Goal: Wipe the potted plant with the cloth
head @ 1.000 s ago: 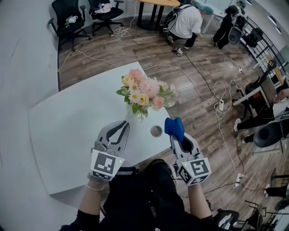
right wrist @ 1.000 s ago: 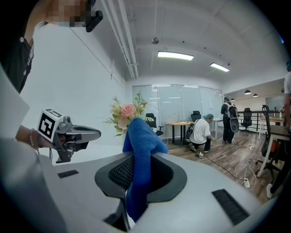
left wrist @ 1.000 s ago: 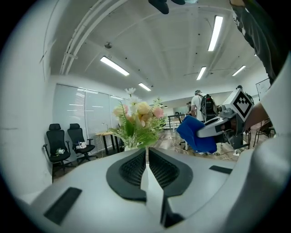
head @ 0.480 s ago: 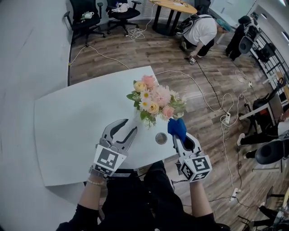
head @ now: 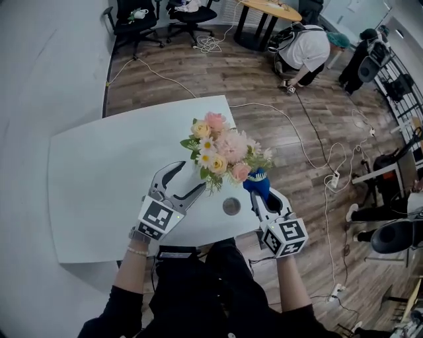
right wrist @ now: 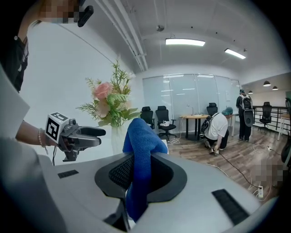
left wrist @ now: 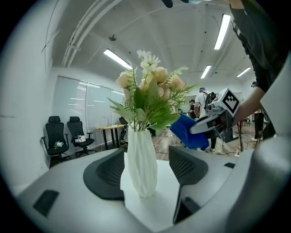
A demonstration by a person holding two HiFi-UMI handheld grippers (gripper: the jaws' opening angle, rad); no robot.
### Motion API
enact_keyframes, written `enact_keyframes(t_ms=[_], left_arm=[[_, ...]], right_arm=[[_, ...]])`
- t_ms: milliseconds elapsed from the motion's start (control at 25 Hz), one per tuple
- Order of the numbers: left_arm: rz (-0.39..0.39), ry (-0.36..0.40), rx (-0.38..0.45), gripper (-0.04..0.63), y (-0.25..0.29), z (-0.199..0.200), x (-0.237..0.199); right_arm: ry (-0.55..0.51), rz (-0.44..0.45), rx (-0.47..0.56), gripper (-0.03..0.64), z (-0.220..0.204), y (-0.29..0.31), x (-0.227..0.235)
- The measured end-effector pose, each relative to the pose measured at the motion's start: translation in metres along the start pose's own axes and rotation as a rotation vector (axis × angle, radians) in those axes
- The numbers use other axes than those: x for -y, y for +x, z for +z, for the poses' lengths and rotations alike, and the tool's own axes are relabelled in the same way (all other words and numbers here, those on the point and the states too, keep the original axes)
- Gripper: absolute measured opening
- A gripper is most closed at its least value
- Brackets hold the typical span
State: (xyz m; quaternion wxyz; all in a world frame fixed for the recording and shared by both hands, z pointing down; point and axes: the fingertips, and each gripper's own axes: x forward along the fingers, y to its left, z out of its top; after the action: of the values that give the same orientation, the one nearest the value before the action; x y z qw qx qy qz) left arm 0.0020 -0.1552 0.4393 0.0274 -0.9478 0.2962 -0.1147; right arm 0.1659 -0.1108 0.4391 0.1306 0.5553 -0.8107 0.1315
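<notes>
The potted plant is a bunch of pink, yellow and white flowers (head: 221, 148) in a white ribbed vase (left wrist: 142, 166); in the head view the blooms hide the vase. My left gripper (head: 190, 177) is at the plant's left. Its jaws have just been opening and stand wide, with the vase between the fingers (left wrist: 107, 175) and narrow gaps on both sides. My right gripper (head: 261, 195) is shut on a blue cloth (head: 256, 181), which sits against the lower right edge of the flowers. The right gripper view shows the cloth (right wrist: 138, 150) pinched upright between the pads.
A small grey disc (head: 230, 206) lies on the white table (head: 99, 171) near its front edge, between the grippers. Cables run over the wooden floor to the right. A person (head: 307, 49) crouches at the back, beside a round table (head: 271, 10) and office chairs (head: 135, 20).
The left jaws went from shut to wide open. Both grippers moved in toward the plant, and the cloth came up against the flowers' right side.
</notes>
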Motion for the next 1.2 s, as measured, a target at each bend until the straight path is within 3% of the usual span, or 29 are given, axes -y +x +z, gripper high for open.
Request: enact_keyframes(t_ms=[600,1200], left_arm=[[0.011,-0.092,-0.034,0.322,0.044,-0.026,-0.017],[0.02,-0.019,-0.045,0.301,0.059,-0.022,-0.014]], right_arm=[[-0.036,0.064,-0.032,0.08,0.006,0.034,0.03],[-0.17,0.245,-0.033,0.08,0.04,0.087,0.04]])
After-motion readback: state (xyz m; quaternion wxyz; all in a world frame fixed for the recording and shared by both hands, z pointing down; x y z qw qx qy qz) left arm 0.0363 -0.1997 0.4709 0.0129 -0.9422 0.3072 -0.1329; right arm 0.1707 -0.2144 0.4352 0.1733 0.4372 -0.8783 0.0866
